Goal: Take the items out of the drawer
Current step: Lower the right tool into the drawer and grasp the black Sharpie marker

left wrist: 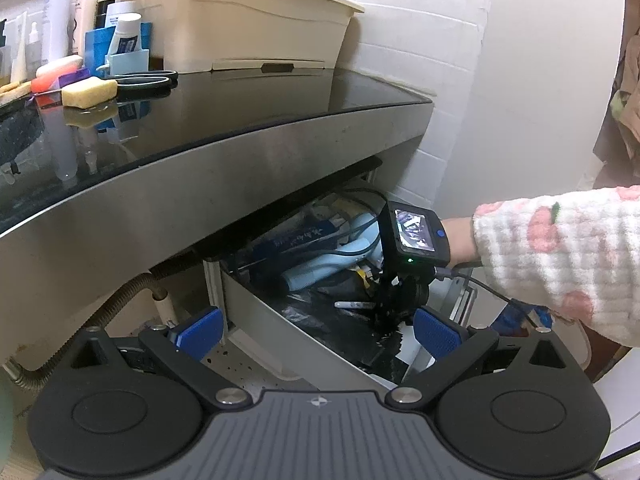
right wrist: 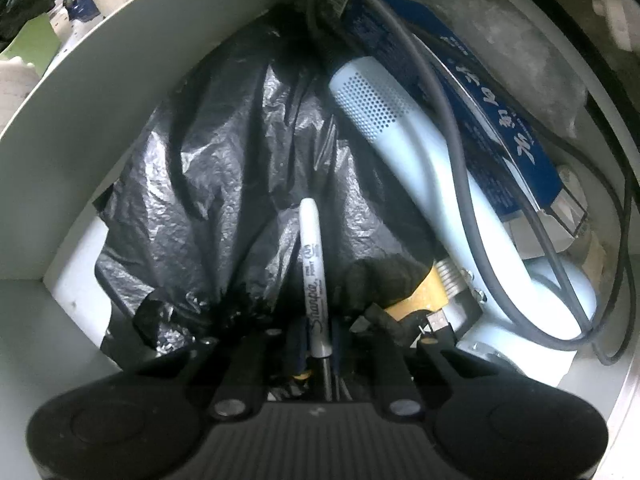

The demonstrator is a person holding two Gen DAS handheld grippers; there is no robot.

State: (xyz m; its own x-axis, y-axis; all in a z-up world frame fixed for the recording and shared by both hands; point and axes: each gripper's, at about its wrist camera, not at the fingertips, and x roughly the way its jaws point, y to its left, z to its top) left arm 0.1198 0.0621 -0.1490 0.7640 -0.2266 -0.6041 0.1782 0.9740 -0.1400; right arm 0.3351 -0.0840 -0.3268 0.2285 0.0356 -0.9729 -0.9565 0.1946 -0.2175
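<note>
The drawer (left wrist: 280, 328) under the counter stands pulled open. My right gripper (right wrist: 316, 344) is inside it, shut on a grey Sharpie marker (right wrist: 313, 264) that points forward between the fingers, above black plastic bags (right wrist: 208, 184). The same marker (left wrist: 354, 305) shows in the left wrist view, below the right gripper's camera unit (left wrist: 414, 236). A light blue hair dryer (right wrist: 404, 148) with a grey cord (right wrist: 452, 148) lies to the right, beside a dark blue box (right wrist: 492, 120). My left gripper (left wrist: 316, 330) is open and empty, in front of the drawer.
A dark glass countertop (left wrist: 248, 100) above holds a cream plastic bin (left wrist: 240, 20), black scissors (left wrist: 144, 80), a yellow sponge (left wrist: 88, 92) and several bottles (left wrist: 60, 12). A corrugated hose (left wrist: 104, 312) hangs at the left below. A white brick wall (left wrist: 420, 40) stands at the right.
</note>
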